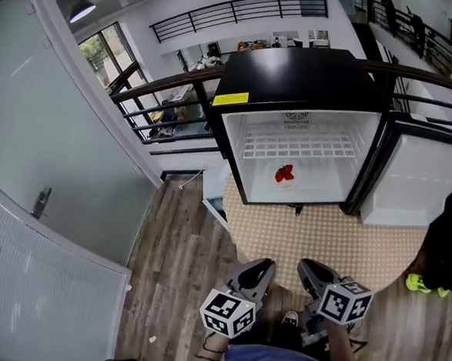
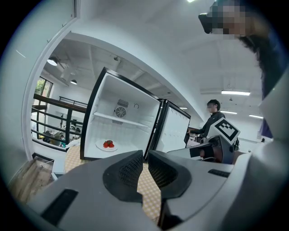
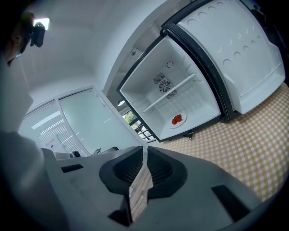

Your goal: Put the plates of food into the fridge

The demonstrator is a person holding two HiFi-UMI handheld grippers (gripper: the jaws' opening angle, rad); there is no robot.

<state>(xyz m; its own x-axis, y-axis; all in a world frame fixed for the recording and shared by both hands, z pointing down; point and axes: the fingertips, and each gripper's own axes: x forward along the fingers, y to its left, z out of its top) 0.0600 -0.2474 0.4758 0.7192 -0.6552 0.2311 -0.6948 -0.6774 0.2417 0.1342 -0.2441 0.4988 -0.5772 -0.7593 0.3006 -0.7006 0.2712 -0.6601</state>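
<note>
A black mini fridge (image 1: pixel 295 74) stands open ahead of me on a checkered mat (image 1: pixel 322 238). On its white floor, under the wire shelf, sits a white plate (image 1: pixel 285 178) with red food; it also shows as the plate (image 2: pixel 107 145) in the left gripper view and the plate (image 3: pixel 177 120) in the right gripper view. My left gripper (image 1: pixel 262 265) and right gripper (image 1: pixel 306 266) hang side by side close to my body, well short of the fridge. The left gripper (image 2: pixel 145 158) and right gripper (image 3: pixel 144 155) both have their jaws drawn together to a thin slit with nothing between them.
The fridge door (image 1: pixel 426 182) stands swung open to the right. A person in black (image 1: pixel 448 230) with bright yellow-green shoes (image 1: pixel 417 284) stands beside it. A glass wall (image 1: pixel 52 125) runs along the left, and a railing (image 1: pixel 171 83) passes behind the fridge. Wood floor surrounds the mat.
</note>
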